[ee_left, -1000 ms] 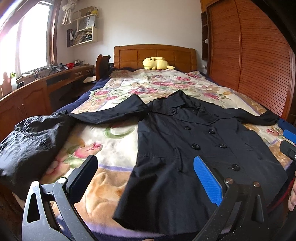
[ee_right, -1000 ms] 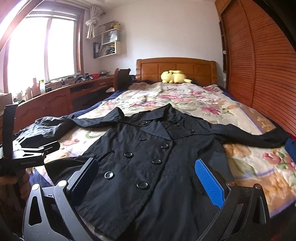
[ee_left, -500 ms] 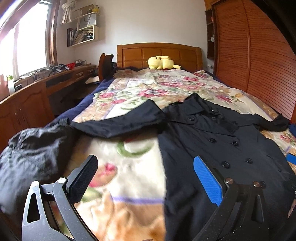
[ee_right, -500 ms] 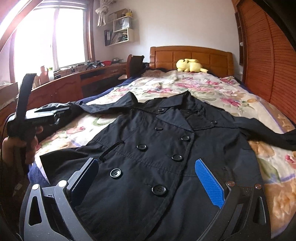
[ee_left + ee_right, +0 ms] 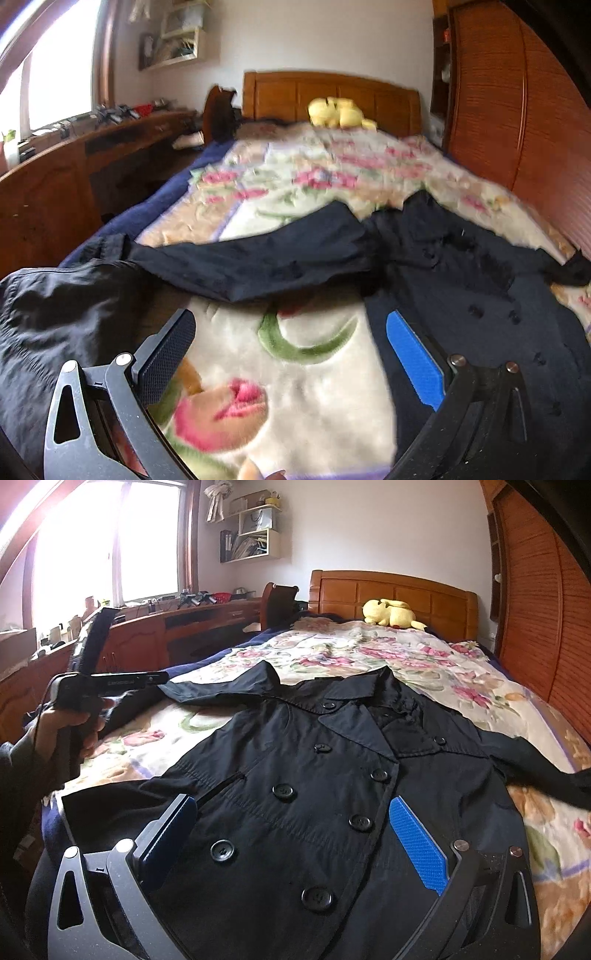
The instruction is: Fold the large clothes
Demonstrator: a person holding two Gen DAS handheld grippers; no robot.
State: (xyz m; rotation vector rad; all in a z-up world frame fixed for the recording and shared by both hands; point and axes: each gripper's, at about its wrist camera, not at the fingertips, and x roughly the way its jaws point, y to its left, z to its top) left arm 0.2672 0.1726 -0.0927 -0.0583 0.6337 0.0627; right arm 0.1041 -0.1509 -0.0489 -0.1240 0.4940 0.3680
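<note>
While your left tongs (image 5: pixel 291 354) hang with the jaws spread wide and nothing between them, they sit above the bare floral blanket (image 5: pixel 295 369) just beside the coat's left edge, and that view is smeared with blur. The black double-breasted coat (image 5: pixel 332 775) lies face up and buttoned on the bed (image 5: pixel 424 657), collar toward the wooden headboard (image 5: pixel 391 594) and hem toward you. Its left sleeve (image 5: pixel 258 258) stretches out flat across the blanket toward the bed's left side, where it meets a second dark crumpled garment (image 5: pixel 55 314) at the edge. The right sleeve (image 5: pixel 535 764) runs out toward the slatted wardrobe doors (image 5: pixel 535 609). Your right tongs (image 5: pixel 291 838) are also fully open and empty, poised over the lower front of the coat, with the rows of buttons visible between the two fingers. From the right wrist view you can see your left hand (image 5: pixel 62 727) gripping its tool's handle off the bed's left side. A yellow plush toy (image 5: pixel 391 614) rests by the headboard, and a long wooden worktop (image 5: pixel 184 616) runs under the window
</note>
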